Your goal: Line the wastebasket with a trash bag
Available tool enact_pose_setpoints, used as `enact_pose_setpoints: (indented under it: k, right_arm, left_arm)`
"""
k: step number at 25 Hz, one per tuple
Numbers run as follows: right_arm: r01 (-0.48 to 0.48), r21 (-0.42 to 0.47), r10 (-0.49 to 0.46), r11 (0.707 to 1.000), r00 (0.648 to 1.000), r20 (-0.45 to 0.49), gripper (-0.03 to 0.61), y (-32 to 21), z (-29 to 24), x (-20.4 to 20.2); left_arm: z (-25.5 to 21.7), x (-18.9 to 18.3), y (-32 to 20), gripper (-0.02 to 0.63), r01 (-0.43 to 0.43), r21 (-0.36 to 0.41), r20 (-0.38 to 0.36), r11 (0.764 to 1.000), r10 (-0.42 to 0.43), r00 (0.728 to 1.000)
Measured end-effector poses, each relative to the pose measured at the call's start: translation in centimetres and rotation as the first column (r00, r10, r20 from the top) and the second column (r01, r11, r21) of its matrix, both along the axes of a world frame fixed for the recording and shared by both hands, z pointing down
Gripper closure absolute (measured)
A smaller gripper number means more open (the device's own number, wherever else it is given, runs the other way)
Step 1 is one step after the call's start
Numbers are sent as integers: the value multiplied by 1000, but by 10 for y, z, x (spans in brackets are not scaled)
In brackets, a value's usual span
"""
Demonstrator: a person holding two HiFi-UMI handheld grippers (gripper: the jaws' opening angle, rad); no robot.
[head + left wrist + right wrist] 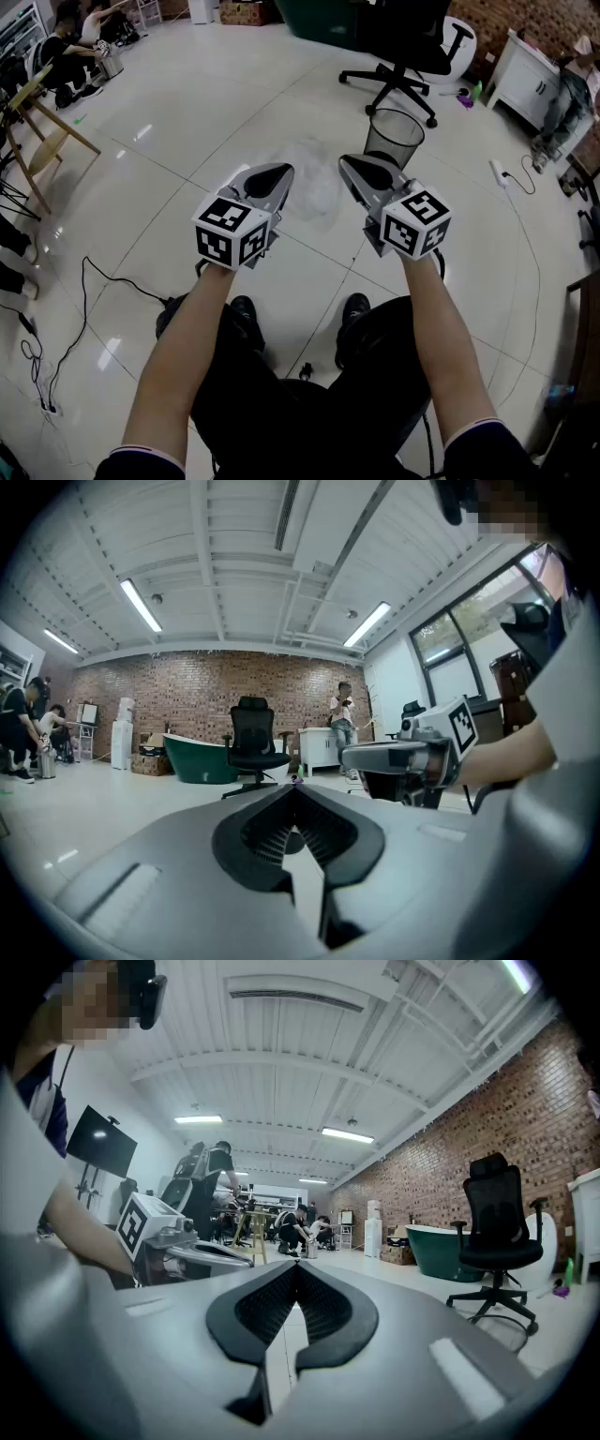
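A black mesh wastebasket [394,134] stands upright on the tiled floor ahead, just beyond my right gripper [349,164]. A crumpled clear trash bag [314,187] lies flat on the floor to the basket's left, partly hidden behind both grippers. My left gripper [278,172] is held level beside the right one, above the bag. Both are shut with nothing between the jaws, as the left gripper view [295,785] and the right gripper view [297,1265] show. Neither touches the bag or the basket.
A black office chair [403,56] stands behind the basket. A white cabinet [530,80] and a power strip [499,172] are at the right. A black cable [103,281] trails over the floor at the left, near a wooden stand [37,131]. People sit at the far left.
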State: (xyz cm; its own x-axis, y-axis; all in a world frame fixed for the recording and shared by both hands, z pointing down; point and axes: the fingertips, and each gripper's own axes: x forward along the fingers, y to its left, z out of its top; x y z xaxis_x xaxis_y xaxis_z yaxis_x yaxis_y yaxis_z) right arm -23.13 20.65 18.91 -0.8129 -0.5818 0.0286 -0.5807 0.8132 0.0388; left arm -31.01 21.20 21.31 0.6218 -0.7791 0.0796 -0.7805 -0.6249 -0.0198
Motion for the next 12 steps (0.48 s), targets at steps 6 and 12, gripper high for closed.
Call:
enact_pose_setpoints:
  k: [6,12]
  right_arm:
    - [-32,11,32,999,999,-19,577,-28,-4,18]
    - [-44,5,44,999,999,-17,577,-41,-4,17]
  left_arm:
    - [-19,6,-24,601,-1,10,-6,1000,1,1000]
    - [-2,0,-42,601,13,-20,4,1000,-13,1000]
